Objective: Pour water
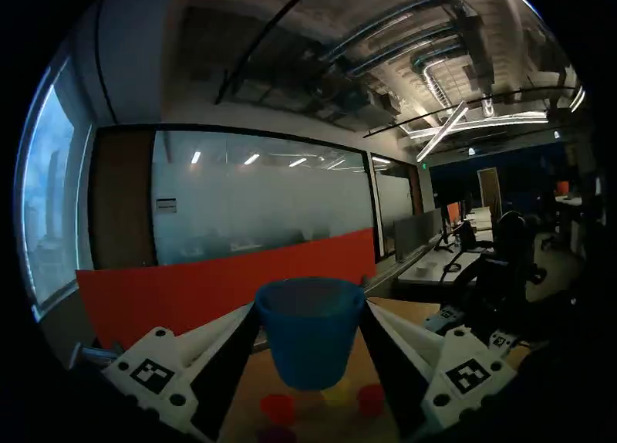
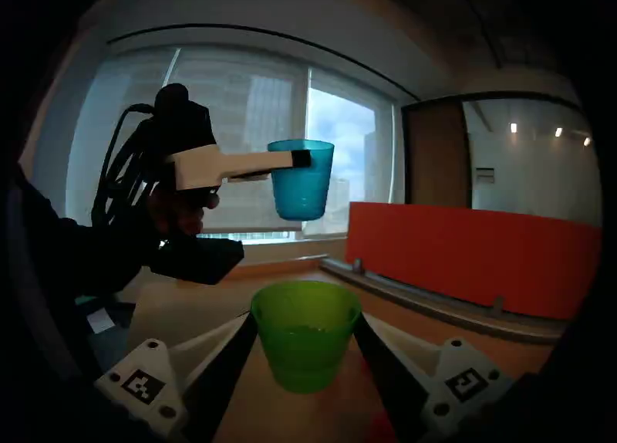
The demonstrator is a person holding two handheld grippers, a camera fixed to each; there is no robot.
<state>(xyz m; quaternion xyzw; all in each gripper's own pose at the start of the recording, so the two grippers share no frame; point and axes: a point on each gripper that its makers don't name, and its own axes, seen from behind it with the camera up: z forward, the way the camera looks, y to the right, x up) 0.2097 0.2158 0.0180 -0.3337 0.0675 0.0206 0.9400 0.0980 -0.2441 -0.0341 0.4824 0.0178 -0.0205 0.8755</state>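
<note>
A blue plastic cup [image 1: 310, 332] stands upright between the two fingers of my left gripper [image 1: 310, 343], which press on both its sides. In the right gripper view the same blue cup [image 2: 301, 178] hangs high in the air, held by the left gripper [image 2: 297, 160] with a hand behind it. My right gripper [image 2: 306, 339] is shut on a green translucent cup [image 2: 306, 333], upright and lower than the blue one. A little liquid seems to lie in the green cup. Whether the blue cup holds anything is hidden.
A wooden table [image 2: 193, 304] lies below both cups, with red and yellow round spots [image 1: 337, 395] on it. An orange panel [image 2: 470, 250] stands along the table's far edge. Windows [image 2: 339, 142] and a glass wall [image 1: 254, 204] lie behind; desks and chairs [image 1: 501, 258] stand to the side.
</note>
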